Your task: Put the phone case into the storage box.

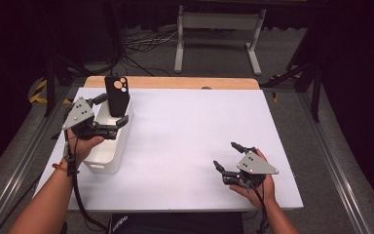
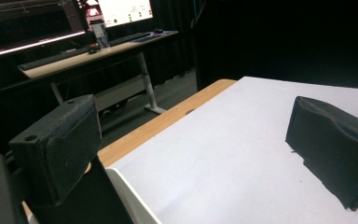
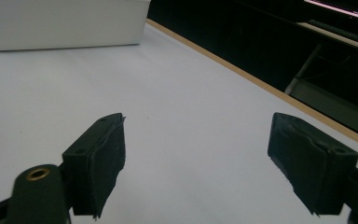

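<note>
A white bin (image 1: 108,158) stands at the left of the white table (image 1: 190,126). A black phone case (image 1: 117,92) stands upright in the bin's far end, leaning on its wall. My left gripper (image 1: 113,111) hovers over the bin right by the case, jaws wide apart. In the left gripper view its jaws (image 2: 193,144) frame bare table, with the bin's rim (image 2: 130,196) below. My right gripper (image 1: 226,157) is held open just above the table at the front right. Nothing lies between its jaws (image 3: 214,154), and the bin (image 3: 65,23) shows far off.
The table's wooden far edge (image 1: 175,82) lies behind the bin. A white desk frame (image 1: 219,29) and cables stand on the floor beyond. A desk with lit monitors (image 2: 74,42) stands off to the side. A black object (image 1: 126,223) sits at the table's front edge.
</note>
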Action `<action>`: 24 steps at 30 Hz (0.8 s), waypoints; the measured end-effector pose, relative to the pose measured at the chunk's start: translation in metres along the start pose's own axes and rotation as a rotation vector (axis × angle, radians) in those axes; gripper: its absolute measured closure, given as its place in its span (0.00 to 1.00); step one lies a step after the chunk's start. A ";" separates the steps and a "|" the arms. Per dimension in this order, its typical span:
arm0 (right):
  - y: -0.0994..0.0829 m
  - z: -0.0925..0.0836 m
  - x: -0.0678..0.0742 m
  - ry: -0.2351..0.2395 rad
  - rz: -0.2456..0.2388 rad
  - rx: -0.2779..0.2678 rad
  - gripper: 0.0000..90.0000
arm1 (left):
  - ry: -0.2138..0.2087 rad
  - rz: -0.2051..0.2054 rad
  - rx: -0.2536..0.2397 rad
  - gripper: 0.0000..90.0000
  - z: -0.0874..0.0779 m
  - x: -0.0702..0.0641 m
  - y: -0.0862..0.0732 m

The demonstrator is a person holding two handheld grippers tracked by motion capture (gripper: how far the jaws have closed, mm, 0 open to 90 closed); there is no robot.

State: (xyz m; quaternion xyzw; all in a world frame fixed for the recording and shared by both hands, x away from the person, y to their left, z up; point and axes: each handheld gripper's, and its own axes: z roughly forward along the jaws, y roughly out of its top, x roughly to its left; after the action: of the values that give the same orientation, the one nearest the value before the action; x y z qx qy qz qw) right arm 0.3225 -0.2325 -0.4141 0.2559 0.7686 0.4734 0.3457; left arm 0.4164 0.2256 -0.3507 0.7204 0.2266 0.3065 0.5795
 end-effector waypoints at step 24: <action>0.001 0.001 0.005 0.017 -0.015 0.004 0.22 | -0.079 0.054 0.019 0.05 0.004 -0.040 -0.003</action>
State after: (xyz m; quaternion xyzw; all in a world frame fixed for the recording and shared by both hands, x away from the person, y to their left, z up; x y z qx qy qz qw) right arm 0.3201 -0.2284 -0.4151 0.2470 0.7742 0.4716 0.3423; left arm 0.3914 0.1961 -0.3611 0.7433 0.1868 0.2911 0.5726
